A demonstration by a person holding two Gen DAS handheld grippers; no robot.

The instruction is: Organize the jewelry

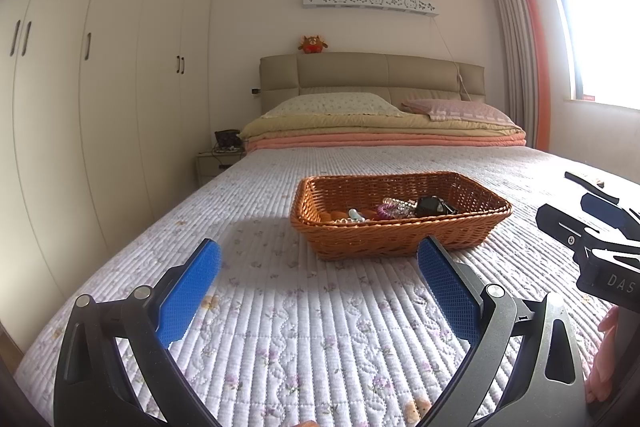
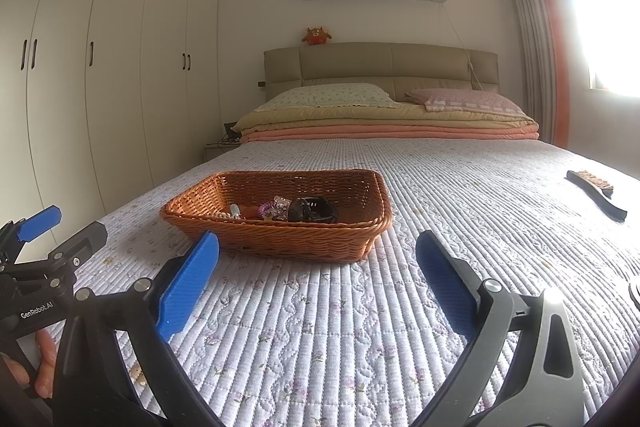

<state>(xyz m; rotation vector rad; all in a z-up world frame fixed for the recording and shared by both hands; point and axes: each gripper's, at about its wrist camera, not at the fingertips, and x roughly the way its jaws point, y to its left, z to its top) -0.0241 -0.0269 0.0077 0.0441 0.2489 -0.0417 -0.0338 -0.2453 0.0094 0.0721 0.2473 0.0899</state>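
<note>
Well, basket (image 1: 400, 239) long axis sideways, L-R.

I looked across a quilted bed (image 1: 320, 327) toward its padded headboard (image 1: 372, 71). Cream wardrobes (image 1: 100, 87) lined the left wall; bright daylight came through the curtained window (image 1: 600, 35) on my right.

Tangled jewelry (image 1: 396, 209), seemingly beads and clips, lies in basket (image 1: 400, 239).
</note>
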